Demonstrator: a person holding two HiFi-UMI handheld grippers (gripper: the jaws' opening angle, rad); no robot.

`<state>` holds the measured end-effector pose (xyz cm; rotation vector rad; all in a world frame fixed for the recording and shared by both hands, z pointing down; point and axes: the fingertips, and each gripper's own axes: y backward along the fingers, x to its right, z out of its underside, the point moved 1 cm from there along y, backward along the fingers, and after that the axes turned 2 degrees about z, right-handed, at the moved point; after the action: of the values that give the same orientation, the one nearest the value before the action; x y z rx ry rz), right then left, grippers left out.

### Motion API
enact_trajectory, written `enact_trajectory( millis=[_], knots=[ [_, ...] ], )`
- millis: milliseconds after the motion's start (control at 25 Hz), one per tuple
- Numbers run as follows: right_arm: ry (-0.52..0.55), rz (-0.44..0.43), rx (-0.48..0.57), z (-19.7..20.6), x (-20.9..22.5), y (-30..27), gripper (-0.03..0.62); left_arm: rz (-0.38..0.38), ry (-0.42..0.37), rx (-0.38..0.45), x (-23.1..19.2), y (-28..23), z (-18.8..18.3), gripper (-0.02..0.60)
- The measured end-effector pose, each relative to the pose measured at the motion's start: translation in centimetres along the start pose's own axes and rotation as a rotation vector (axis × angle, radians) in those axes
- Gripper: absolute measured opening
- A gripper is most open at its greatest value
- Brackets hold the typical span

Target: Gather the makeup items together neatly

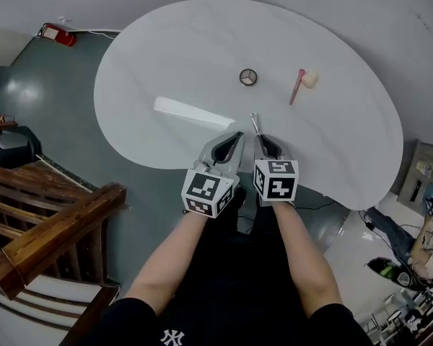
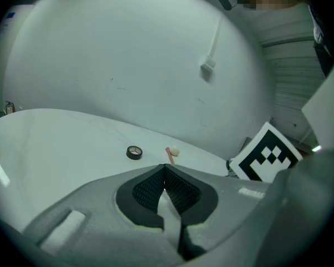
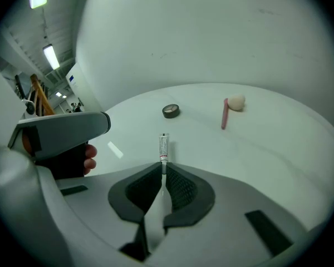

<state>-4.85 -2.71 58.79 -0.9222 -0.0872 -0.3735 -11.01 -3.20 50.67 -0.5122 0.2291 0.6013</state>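
On the white table (image 1: 166, 42) lie a small round black compact (image 1: 248, 77) and, to its right, a pink stick (image 1: 296, 89) with a beige sponge tip (image 1: 309, 78). My right gripper (image 1: 257, 135) hovers at the near table edge. It is shut on a thin clear tube (image 1: 254, 123) that pokes forward past its tips. In the right gripper view the tube (image 3: 163, 146) points toward the compact (image 3: 170, 111), and the pink stick (image 3: 225, 114) lies farther right. My left gripper (image 1: 238, 133) is beside it, shut and holding nothing. The left gripper view shows the compact (image 2: 134, 152) and stick (image 2: 170, 156) ahead.
A bright strip of reflected light (image 1: 191, 112) crosses the table left of the grippers. A red canister (image 1: 58, 33) lies on the floor at far left, and a wooden railing (image 1: 43, 236) stands at near left. A person (image 1: 418, 247) sits on the floor at lower right.
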Motion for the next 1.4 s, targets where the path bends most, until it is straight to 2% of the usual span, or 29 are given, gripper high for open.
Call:
enact_trajectory(
  millis=[200, 360, 440, 520, 600, 960, 1160, 1400],
  knots=[
    [-0.115, 0.007, -0.018, 1.1, 0.3, -0.7, 0.034, 0.004, 0.001, -0.014, -0.2, -0.4, 0.6, 0.009],
    [-0.159, 0.004, -0.027, 1.6, 0.1, -1.1, 0.035, 0.002, 0.003, -0.023, -0.6, -0.5, 1.0, 0.009],
    [-0.162, -0.009, -0.032, 1.7, -0.3, -1.2, 0.042, 0.003, 0.004, -0.026, -0.6, -0.6, 1.1, 0.009],
    [-0.161, -0.021, -0.044, 1.8, -0.6, -1.2, 0.086, 0.006, 0.004, -0.028, -0.6, -0.6, 1.2, 0.009],
    [-0.153, -0.023, -0.052, 1.9, -0.8, -0.9, 0.101, 0.009, 0.004, -0.031, -0.5, -0.7, 1.3, 0.009],
    [-0.143, -0.012, 0.006, 0.5, 1.0, 1.9, 0.098, 0.034, -0.004, -0.029, 1.4, -1.4, 0.5, 0.009],
    [-0.148, 0.006, 0.051, -1.5, 2.8, 3.0, 0.074, 0.06, -0.022, -0.028, 3.2, -2.4, -0.6, 0.009],
    [-0.168, 0.022, 0.08, -3.8, 6.0, 3.0, 0.074, 0.06, -0.029, -0.034, 4.0, -4.5, -1.7, 0.009]
  ],
)
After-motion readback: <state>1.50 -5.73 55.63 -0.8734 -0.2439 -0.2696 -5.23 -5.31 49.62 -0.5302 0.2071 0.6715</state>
